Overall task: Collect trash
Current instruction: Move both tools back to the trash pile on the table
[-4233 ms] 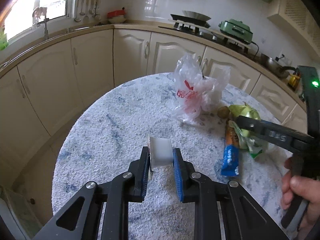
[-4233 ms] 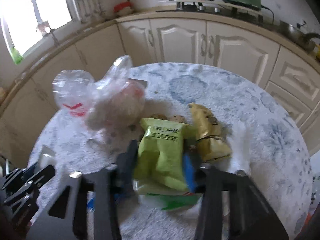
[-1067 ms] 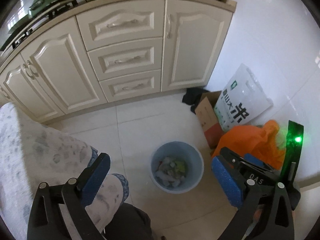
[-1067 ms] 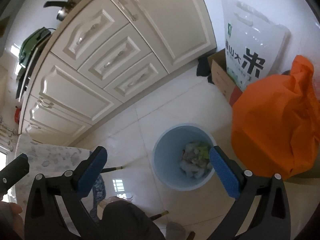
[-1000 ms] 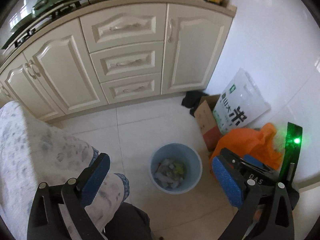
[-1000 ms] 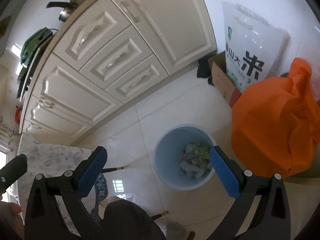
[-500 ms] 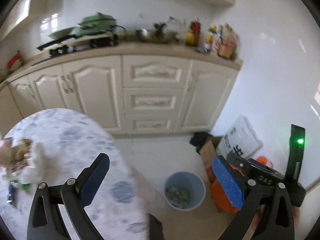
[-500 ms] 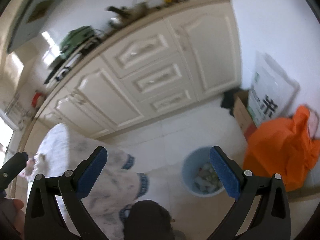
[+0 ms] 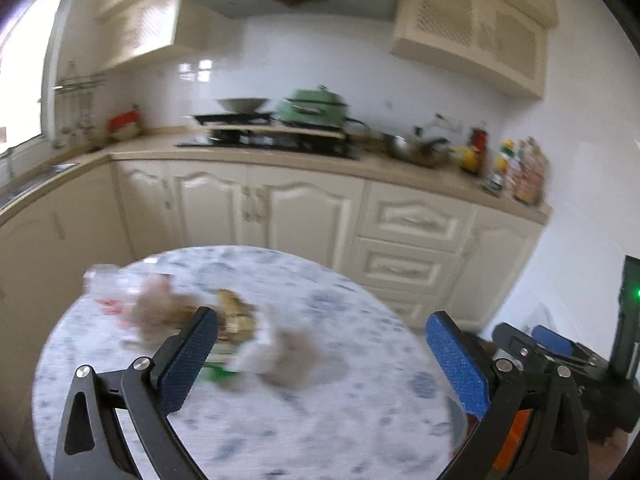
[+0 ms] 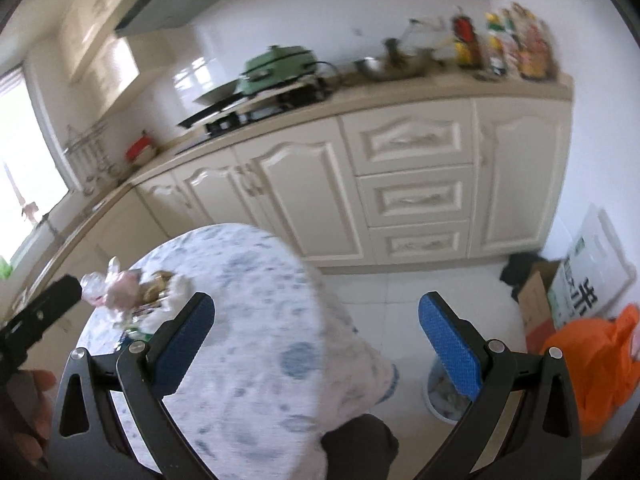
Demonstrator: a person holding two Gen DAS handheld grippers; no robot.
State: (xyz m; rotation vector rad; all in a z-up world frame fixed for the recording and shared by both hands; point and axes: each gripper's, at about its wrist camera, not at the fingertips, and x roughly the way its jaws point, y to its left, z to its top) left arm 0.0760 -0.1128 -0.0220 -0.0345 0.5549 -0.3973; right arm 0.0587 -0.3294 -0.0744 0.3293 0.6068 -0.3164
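A blurred pile of trash (image 9: 192, 312) with a clear plastic bag, wrappers and crumpled tissue lies on the round table (image 9: 280, 420) with a blue-patterned white cloth. It also shows in the right wrist view (image 10: 132, 296). My left gripper (image 9: 320, 356) is open and empty above the table's near side. My right gripper (image 10: 316, 344) is open and empty, over the table's right edge. The blue trash bin (image 10: 444, 396) with trash inside stands on the floor, partly hidden behind my right gripper's right finger.
Cream kitchen cabinets (image 10: 408, 196) and a counter with a stove and a green cooker (image 9: 316, 108) run behind. An orange bag (image 10: 600, 364), a cardboard box (image 10: 540, 300) and a white rice sack (image 10: 592, 280) stand on the floor by the right wall.
Both grippers have swung up and left from the bin on the floor toward the table. The trash pile has come into view. Both stay open and empty.
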